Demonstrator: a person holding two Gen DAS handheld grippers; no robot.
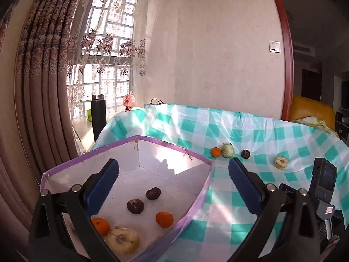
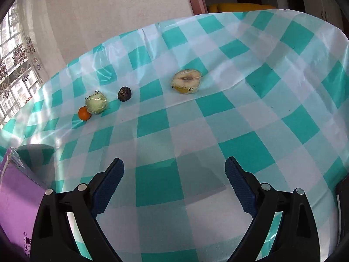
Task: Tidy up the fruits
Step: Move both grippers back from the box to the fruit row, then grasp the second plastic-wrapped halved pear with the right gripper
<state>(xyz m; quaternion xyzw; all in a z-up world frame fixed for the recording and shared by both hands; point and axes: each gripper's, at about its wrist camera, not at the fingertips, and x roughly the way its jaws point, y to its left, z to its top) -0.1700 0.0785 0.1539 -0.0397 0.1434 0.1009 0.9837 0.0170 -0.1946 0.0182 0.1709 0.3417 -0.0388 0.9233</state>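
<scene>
A: How is the left gripper (image 1: 173, 170) set?

B: Its jaws are spread wide and nothing is held between them. It is poised above the purple-rimmed box (image 1: 197, 198), whose white floor fills the view from six to nine o'clock.

A: What has been placed in the box?

B: Two dark wrinkled fruits (image 1: 153, 193) are seen near the middle, apart from each other. An orange (image 1: 164, 219) lies at about five o'clock of them, a second orange (image 1: 100, 226) at seven o'clock, touching a halved pear (image 1: 122, 239) wrapped in film.

A: And the right gripper (image 2: 174, 170)?

B: It is likewise opened wide and empty, held over the checked tablecloth (image 2: 250, 113).

A: Which fruits are left on the cloth?

B: In the right wrist view, a wrapped pear half (image 2: 186, 81) is found at twelve o'clock of the gripper, cut face up. A dark fruit (image 2: 124, 93) sits at eleven o'clock, well apart from it. At ten o'clock a wrapped pale green fruit (image 2: 96, 103) is touched by a small orange fruit (image 2: 84, 113). The box's purple wall is seen at eight o'clock.
</scene>
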